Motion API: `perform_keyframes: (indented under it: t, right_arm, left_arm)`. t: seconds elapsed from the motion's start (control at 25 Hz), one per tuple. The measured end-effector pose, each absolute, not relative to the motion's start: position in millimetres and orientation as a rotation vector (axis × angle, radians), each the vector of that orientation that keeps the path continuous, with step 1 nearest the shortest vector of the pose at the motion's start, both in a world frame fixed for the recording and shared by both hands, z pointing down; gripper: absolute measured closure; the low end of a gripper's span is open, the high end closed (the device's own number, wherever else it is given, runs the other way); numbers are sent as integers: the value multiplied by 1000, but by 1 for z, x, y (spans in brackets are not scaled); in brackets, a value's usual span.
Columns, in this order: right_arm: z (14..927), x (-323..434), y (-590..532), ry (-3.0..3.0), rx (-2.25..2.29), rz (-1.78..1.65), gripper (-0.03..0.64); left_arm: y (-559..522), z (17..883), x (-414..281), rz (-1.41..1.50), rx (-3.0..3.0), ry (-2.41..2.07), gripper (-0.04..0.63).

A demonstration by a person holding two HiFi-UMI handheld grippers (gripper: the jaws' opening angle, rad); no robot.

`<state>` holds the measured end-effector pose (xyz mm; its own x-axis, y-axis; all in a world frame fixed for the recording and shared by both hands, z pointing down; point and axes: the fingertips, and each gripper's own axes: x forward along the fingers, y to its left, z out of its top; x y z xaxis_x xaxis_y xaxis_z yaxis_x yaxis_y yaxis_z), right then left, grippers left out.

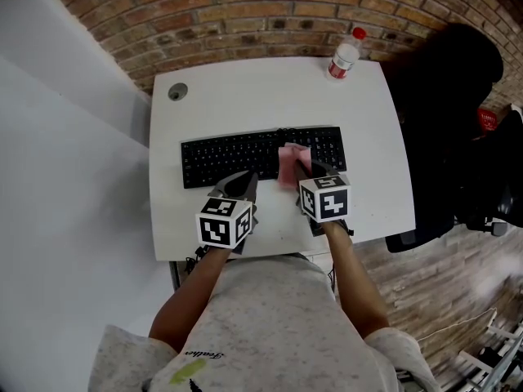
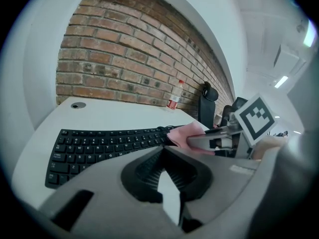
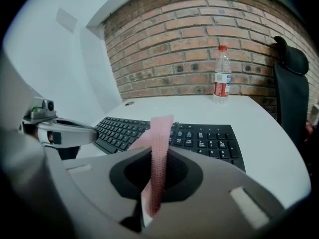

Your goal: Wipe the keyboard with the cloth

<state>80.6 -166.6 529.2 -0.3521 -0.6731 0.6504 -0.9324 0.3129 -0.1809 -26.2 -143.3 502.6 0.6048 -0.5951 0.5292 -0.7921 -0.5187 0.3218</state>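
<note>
A black keyboard (image 1: 237, 155) lies across the middle of the white table (image 1: 245, 96). My right gripper (image 1: 299, 167) is shut on a pink cloth (image 1: 288, 160), which hangs over the keyboard's right half. In the right gripper view the cloth (image 3: 160, 133) stands up as a narrow strip between the jaws, above the keys (image 3: 204, 136). My left gripper (image 1: 245, 175) sits at the keyboard's front edge, left of the cloth, shut with nothing in it. In the left gripper view its tips (image 2: 163, 151) meet over the keyboard (image 2: 99, 146), and the cloth (image 2: 187, 132) shows to the right.
A plastic water bottle (image 1: 345, 55) with a red cap stands at the table's far right corner. A round cable hole (image 1: 177, 91) is at the far left. A black office chair (image 1: 449, 121) stands right of the table. A brick wall (image 1: 270, 11) runs behind.
</note>
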Motion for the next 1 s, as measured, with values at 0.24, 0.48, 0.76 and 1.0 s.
perform_keyframes:
  t: [0.24,0.48,0.76,1.0]
  right_arm:
    - [532,92,-170,-2141,1409,764,594]
    - [531,99,-169,-2178,1382,762,594]
    - [536,116,-173,-2181,1362,764,594]
    - [543,126,-175,-2179,1341,758,594]
  left_arm:
    - [-147,502,-15,491,2292,-1109,601]
    - [-151,503,-5,496,2283,-1132,601]
    - [-154,504,16,498,2282,-1143,601]
    - [-156,505,30,506,2282,-1158,601]
